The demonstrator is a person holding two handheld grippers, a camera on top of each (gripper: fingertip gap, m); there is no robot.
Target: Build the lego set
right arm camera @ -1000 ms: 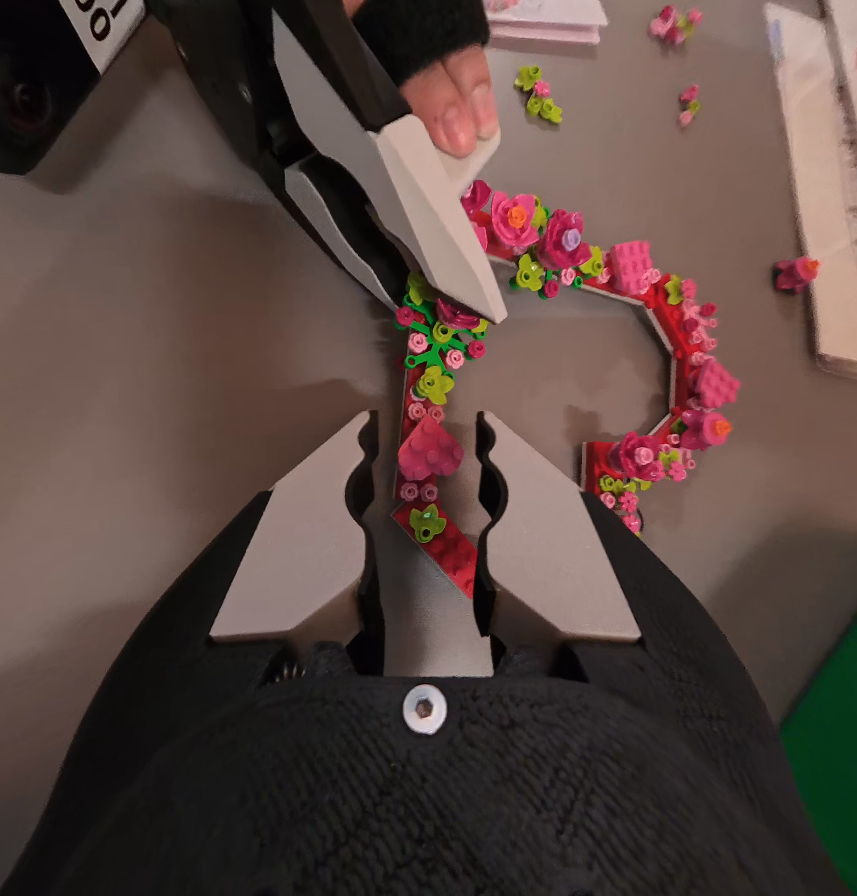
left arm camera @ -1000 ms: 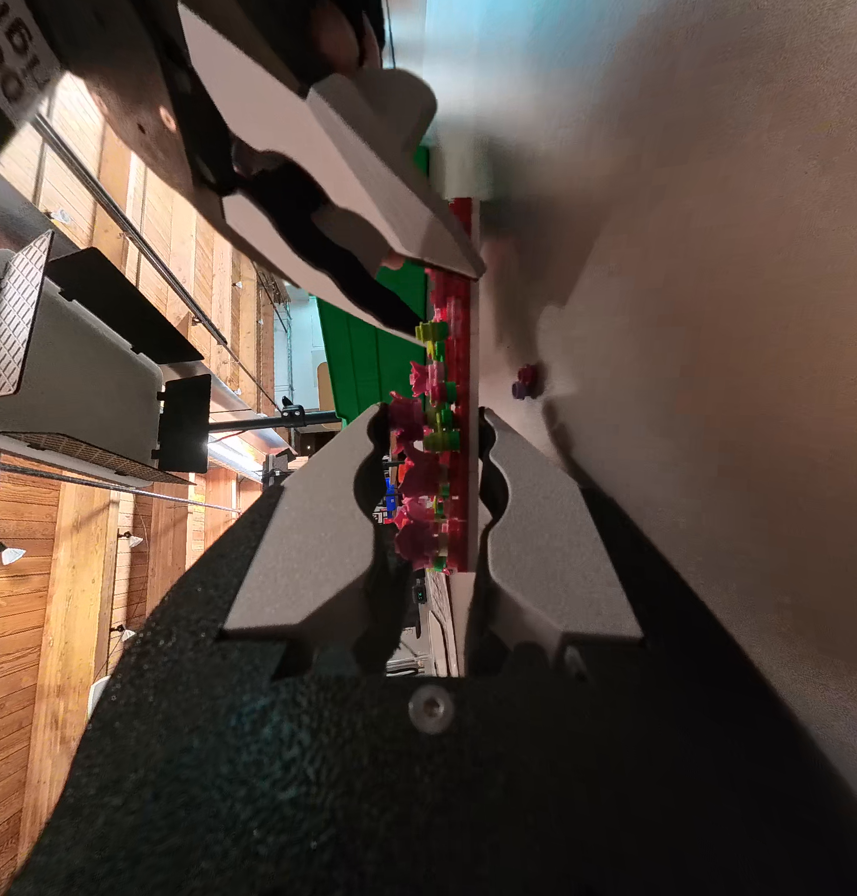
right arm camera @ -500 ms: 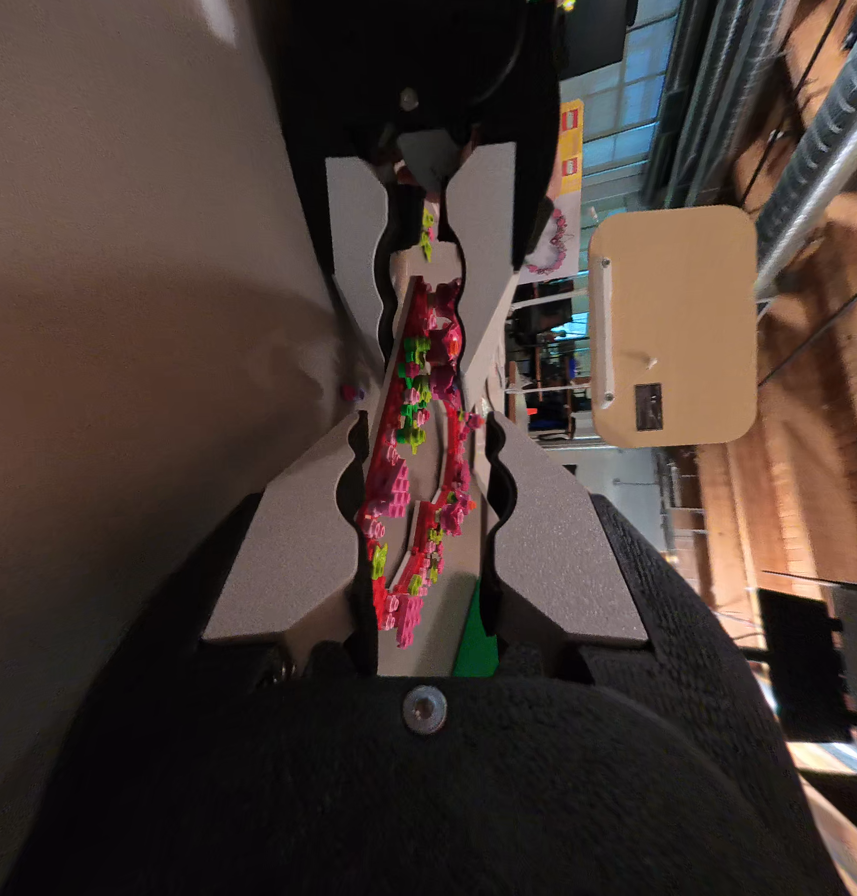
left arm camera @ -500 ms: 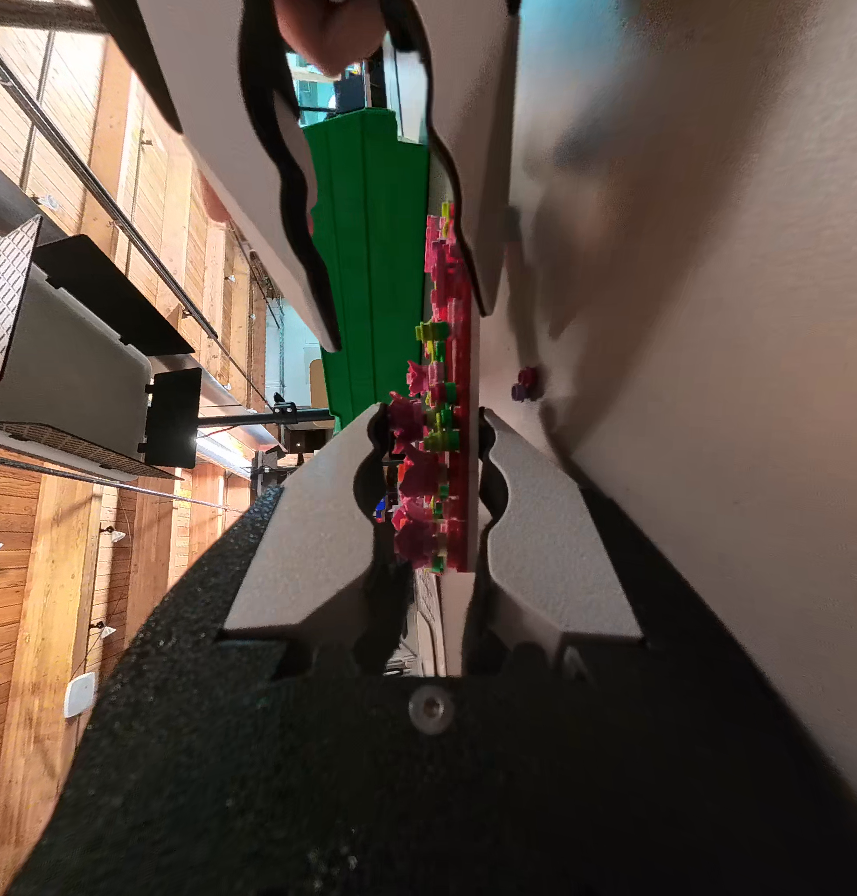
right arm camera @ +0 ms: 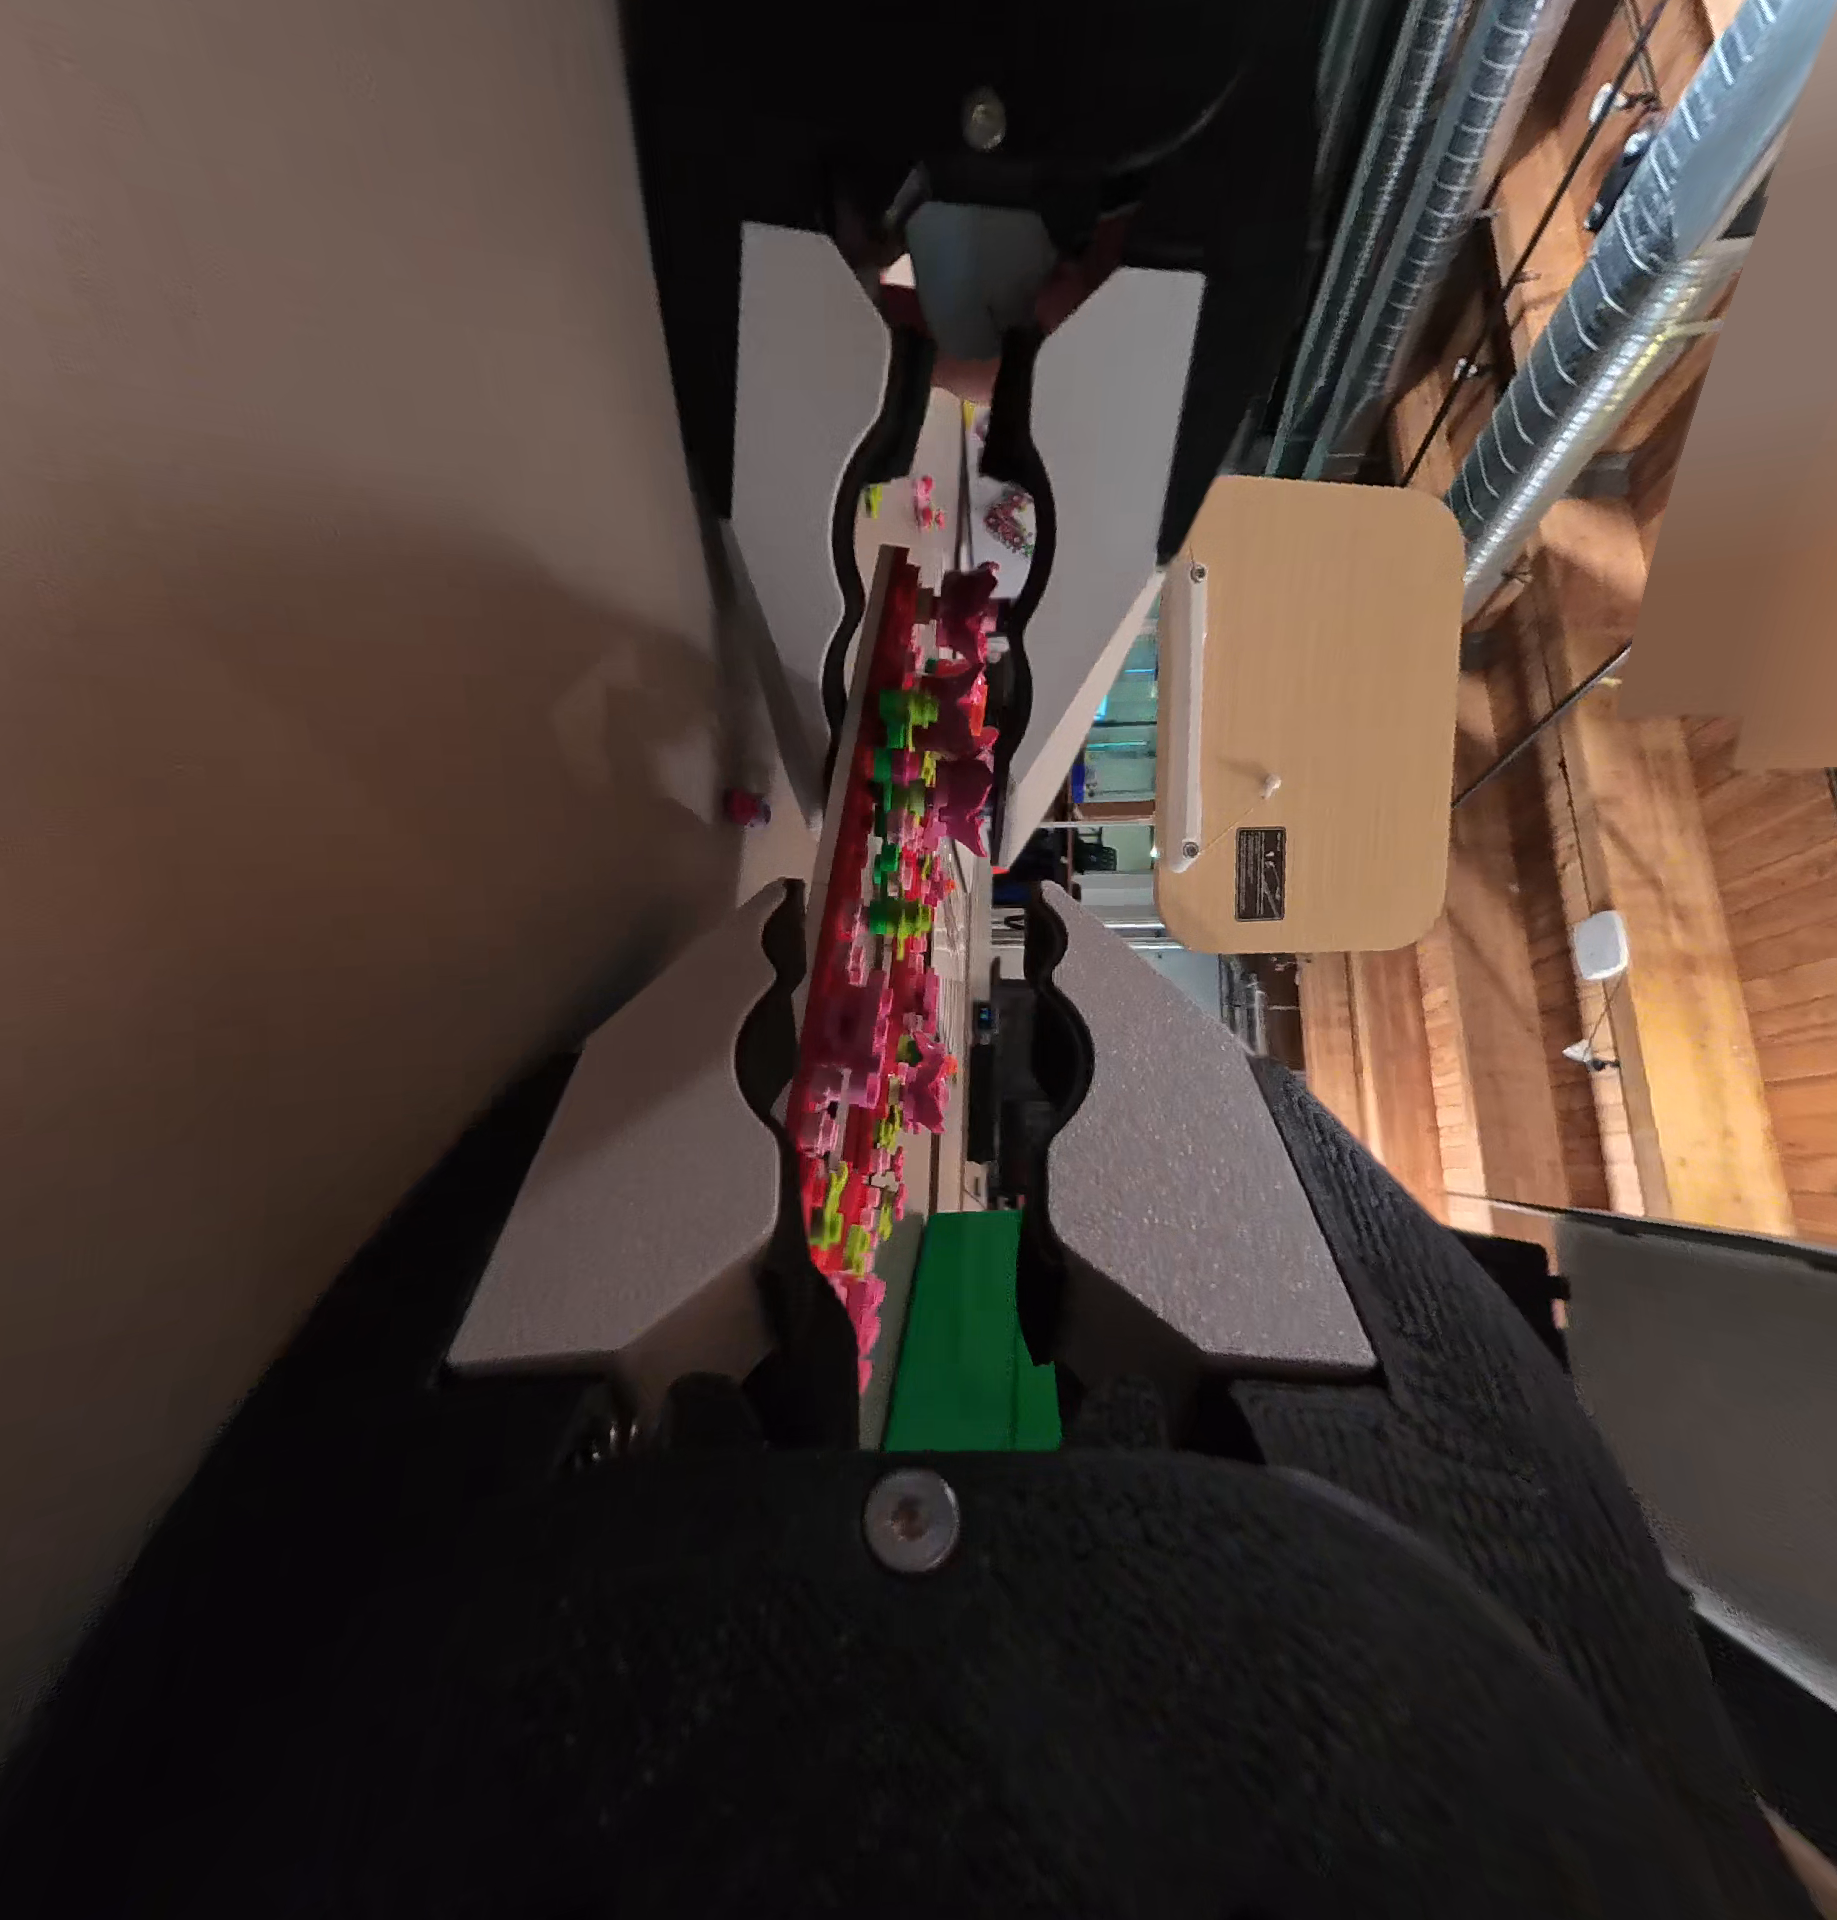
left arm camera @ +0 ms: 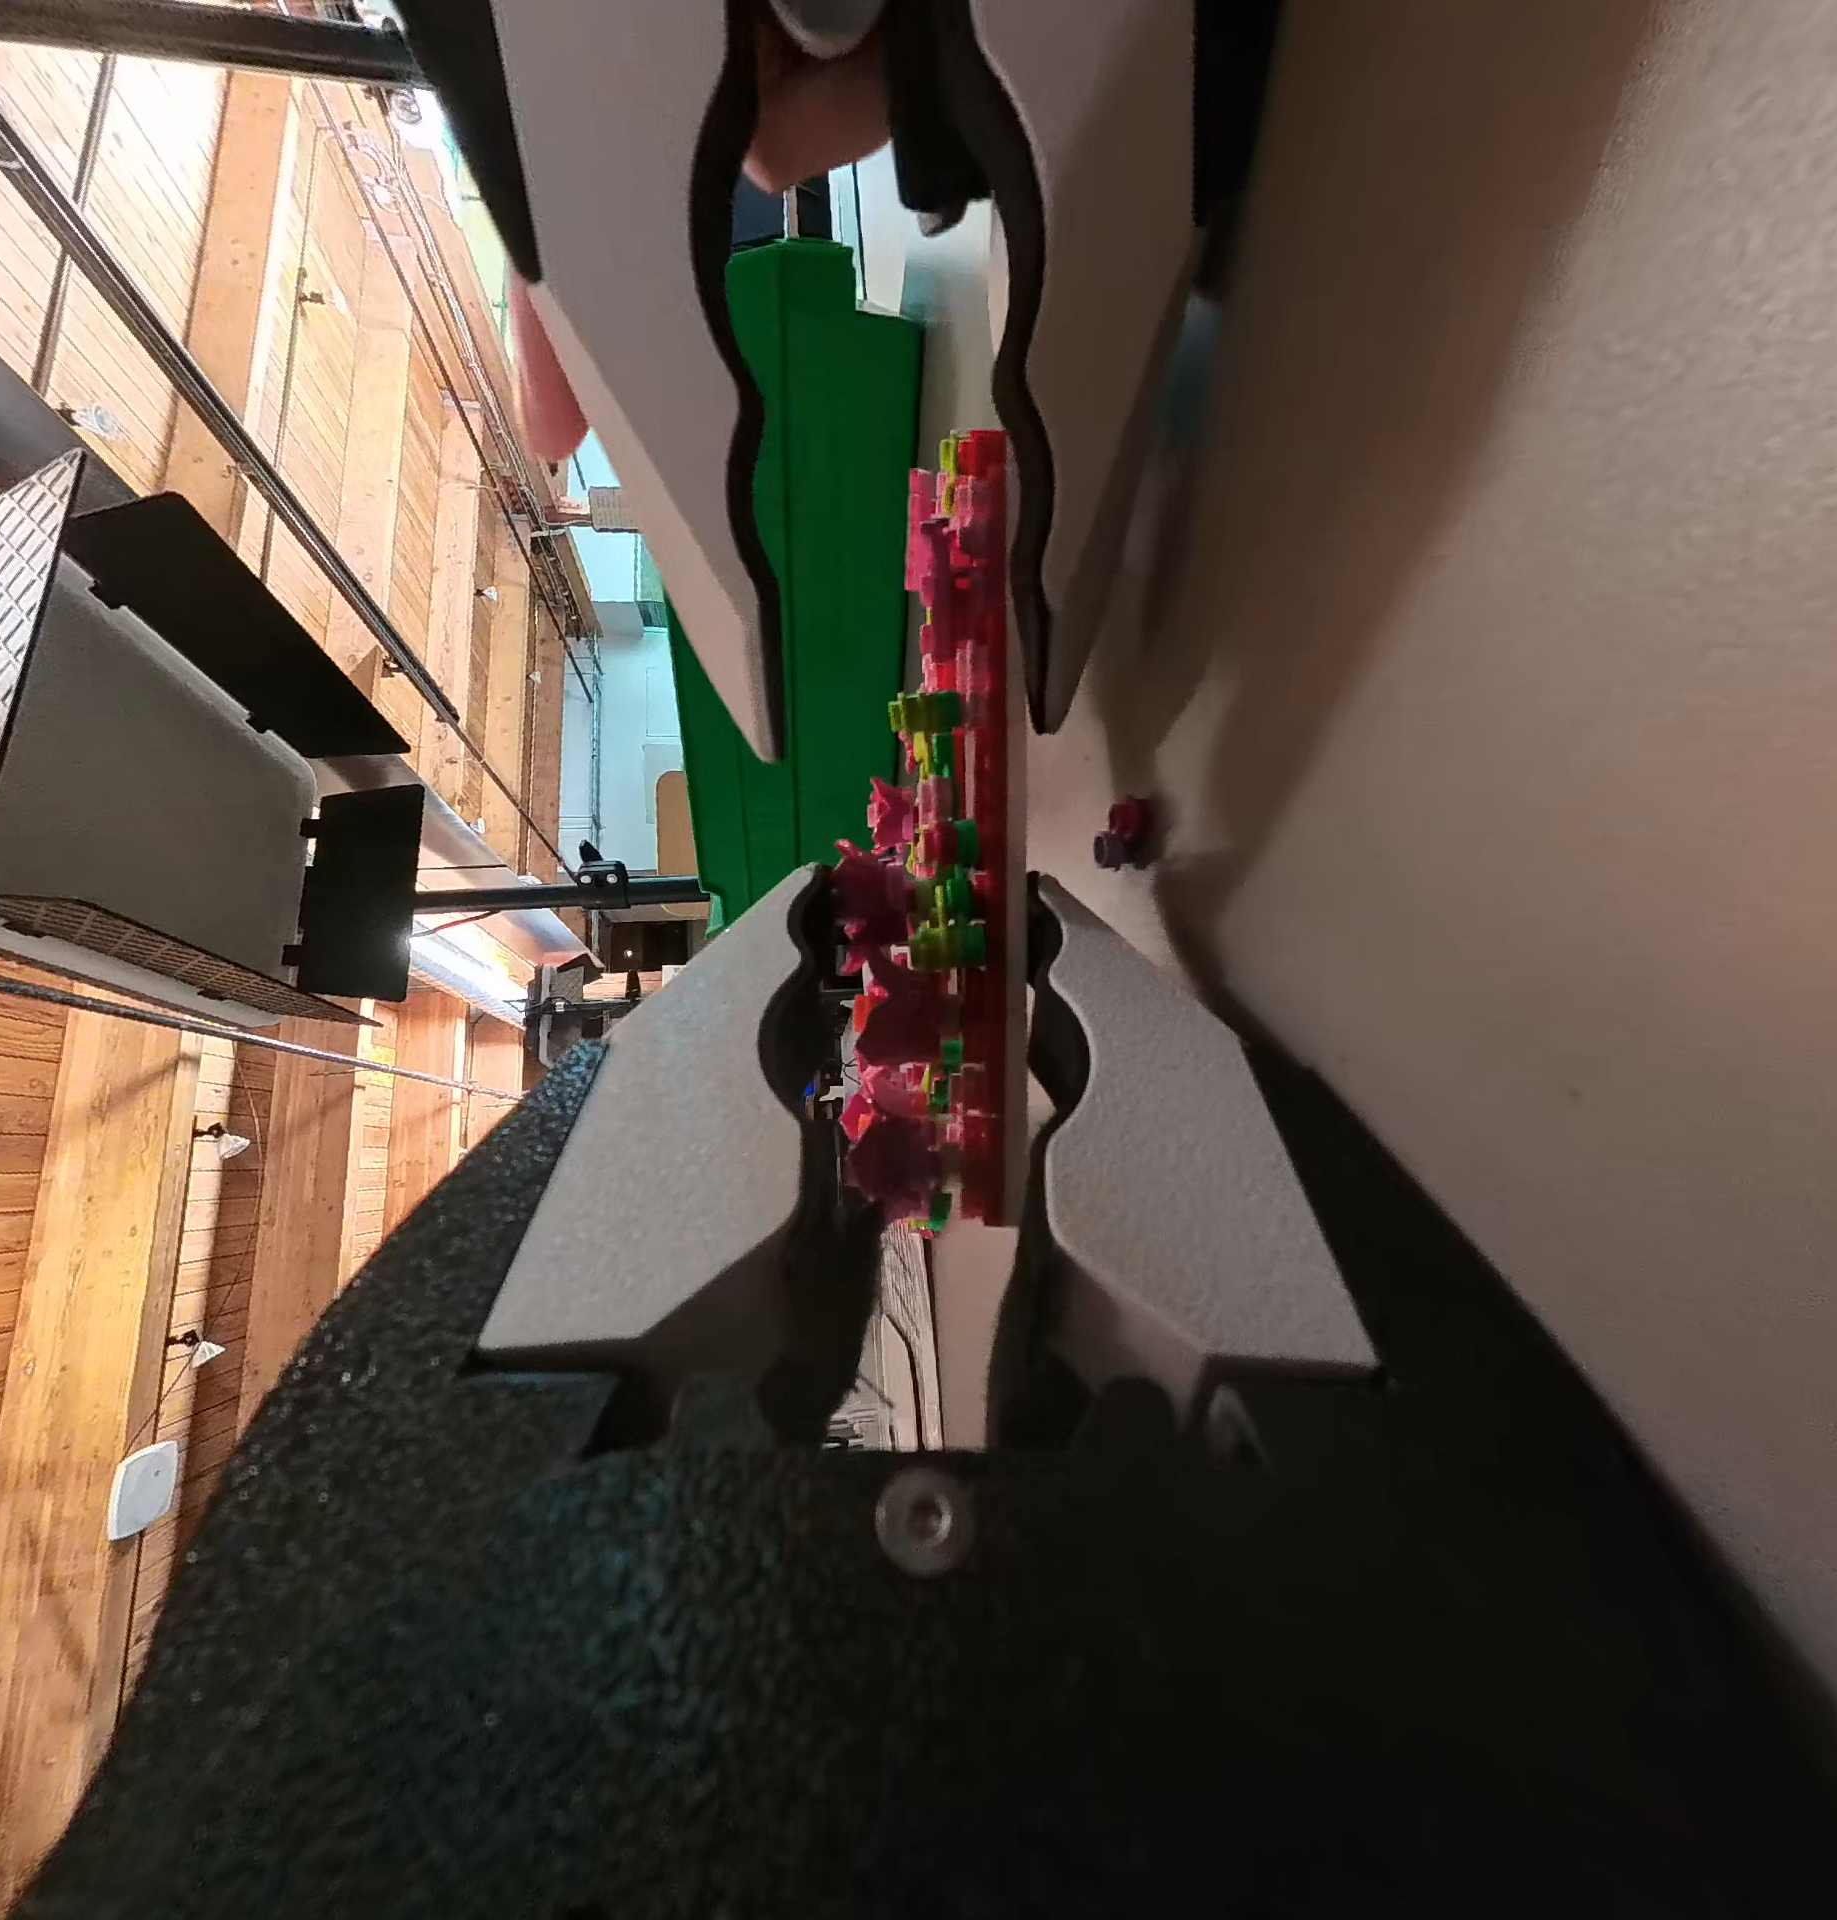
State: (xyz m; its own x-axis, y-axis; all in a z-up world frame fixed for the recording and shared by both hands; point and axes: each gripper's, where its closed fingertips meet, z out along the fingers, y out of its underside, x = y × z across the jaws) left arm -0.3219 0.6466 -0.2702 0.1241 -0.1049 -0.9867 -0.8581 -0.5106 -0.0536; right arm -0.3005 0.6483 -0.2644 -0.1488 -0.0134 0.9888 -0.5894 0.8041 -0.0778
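Flower-studded red lego frame (left arm camera: 961, 935) lying flat on the counter (left arm camera: 1516, 727), bracketed by left gripper (left arm camera: 929, 894) and right gripper (right arm camera: 909, 904), both parted, neither clamping. Largely decorated; loose blossom (left arm camera: 1122, 831) unplaced nearby.

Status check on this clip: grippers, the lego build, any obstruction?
Left gripper and right gripper face each other, both open around the red flowered lego build. Build flat on the table. One loose flower piece alongside, not obstructing.
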